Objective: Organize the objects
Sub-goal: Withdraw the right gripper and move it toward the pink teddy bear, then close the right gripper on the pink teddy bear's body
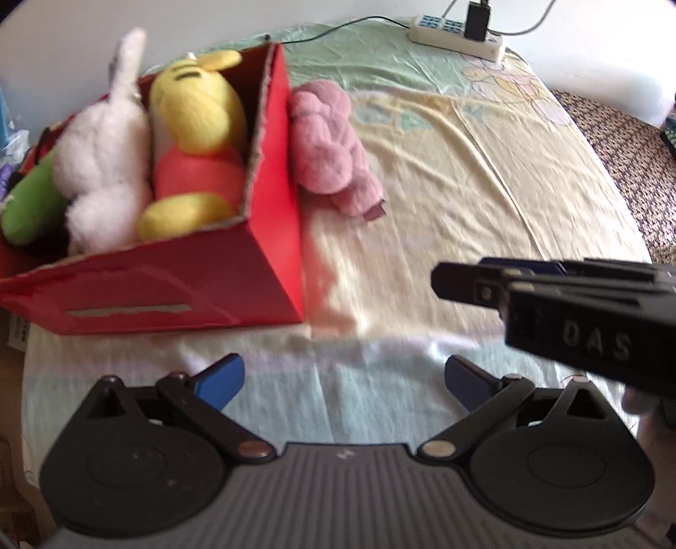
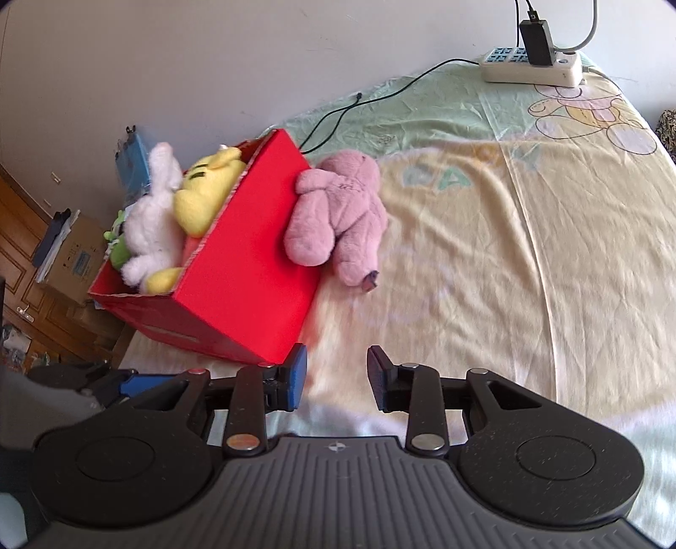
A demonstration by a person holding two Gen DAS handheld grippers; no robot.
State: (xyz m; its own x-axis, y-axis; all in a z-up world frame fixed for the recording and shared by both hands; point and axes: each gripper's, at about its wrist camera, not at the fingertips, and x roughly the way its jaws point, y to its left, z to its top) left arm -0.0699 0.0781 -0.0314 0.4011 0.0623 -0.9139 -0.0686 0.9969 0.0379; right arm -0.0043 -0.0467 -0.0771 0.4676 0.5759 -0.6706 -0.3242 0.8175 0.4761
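Observation:
A red cardboard box point(image 1: 270, 236) point(image 2: 249, 270) stands on the bed and holds a yellow bear plush point(image 1: 194, 139) point(image 2: 207, 190), a white rabbit plush point(image 1: 101, 156) point(image 2: 152, 228) and a green plush point(image 1: 29, 202) point(image 2: 118, 249). A pink plush point(image 1: 329, 148) point(image 2: 338, 215) lies on the sheet against the box's right side. My left gripper point(image 1: 344, 380) is open and empty, low over the near sheet. My right gripper point(image 2: 338, 378) is open and empty too, short of the pink plush; its body point(image 1: 570, 312) crosses the right of the left wrist view.
A white power strip point(image 1: 456, 31) point(image 2: 532, 63) with a black charger and cables lies at the far end of the bed. A black cable point(image 2: 359, 105) runs toward the box. Cardboard boxes point(image 2: 72, 257) and wooden furniture stand beyond the bed's left edge.

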